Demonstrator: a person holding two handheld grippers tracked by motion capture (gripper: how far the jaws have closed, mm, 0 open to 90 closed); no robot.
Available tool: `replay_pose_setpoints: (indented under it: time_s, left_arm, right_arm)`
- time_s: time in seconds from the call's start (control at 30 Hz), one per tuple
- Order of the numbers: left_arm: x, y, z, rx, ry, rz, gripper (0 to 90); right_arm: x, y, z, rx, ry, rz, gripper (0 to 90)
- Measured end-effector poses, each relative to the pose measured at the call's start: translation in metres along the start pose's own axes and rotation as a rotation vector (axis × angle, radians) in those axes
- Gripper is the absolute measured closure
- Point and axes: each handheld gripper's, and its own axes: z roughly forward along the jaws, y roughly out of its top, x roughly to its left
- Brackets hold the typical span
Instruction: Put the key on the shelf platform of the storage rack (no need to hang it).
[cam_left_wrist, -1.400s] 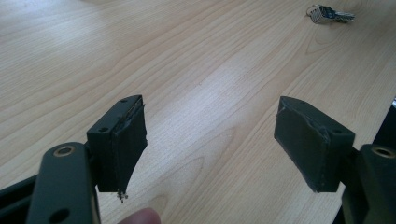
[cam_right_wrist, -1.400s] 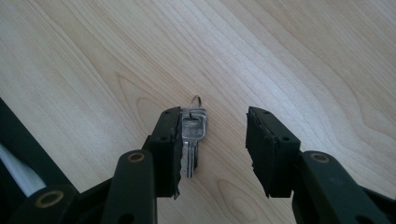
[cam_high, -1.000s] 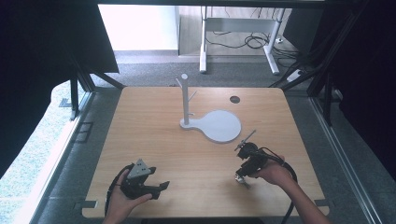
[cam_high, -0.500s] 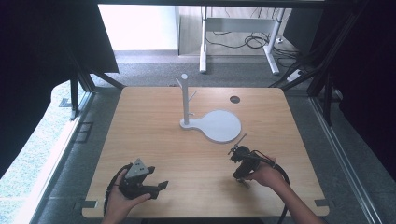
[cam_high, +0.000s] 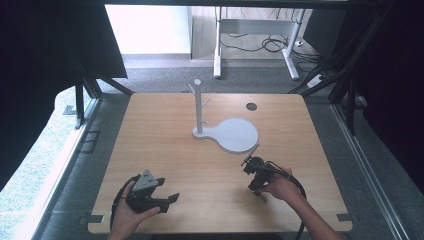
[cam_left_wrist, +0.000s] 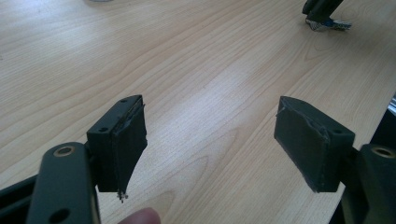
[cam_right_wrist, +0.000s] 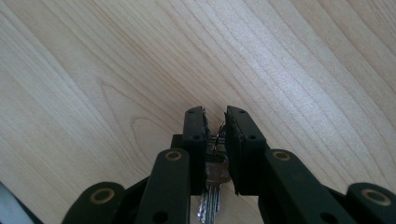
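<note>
The right gripper (cam_right_wrist: 215, 122) points down at the wooden table (cam_high: 165, 150), on the near side of the white stand (cam_high: 226, 131) and a little to its right. Its jaws have just been closing, and now they stand almost together with a set of keys (cam_right_wrist: 214, 184) between them. The pads seem to pinch the keys, though the contact itself is partly hidden by the jaws. The keys hang just above the table. The left gripper (cam_left_wrist: 210, 144) rests well apart from the stand, near the table's front edge on the left, with its jaws spread wide and only bare wood between them.
</note>
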Motion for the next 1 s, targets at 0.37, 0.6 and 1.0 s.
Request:
replay_pose_setpoints:
  time_s: [0.37,0.6,1.0]
  left_arm:
    - [0.0,0.0,0.0,0.0,0.001,0.0,25.4]
    - [0.002,-0.001,0.0,0.003,0.004,-0.005,25.4]
    - [0.003,-0.001,-0.002,-0.003,0.006,-0.007,25.4]
  right_arm:
    - [0.001,0.0,0.006,0.024,-0.011,-0.006,85.3]
    - [0.0,0.0,0.006,0.048,-0.007,-0.022,88.6]
    - [-0.003,-0.004,-0.01,0.063,-0.007,-0.04,89.1]
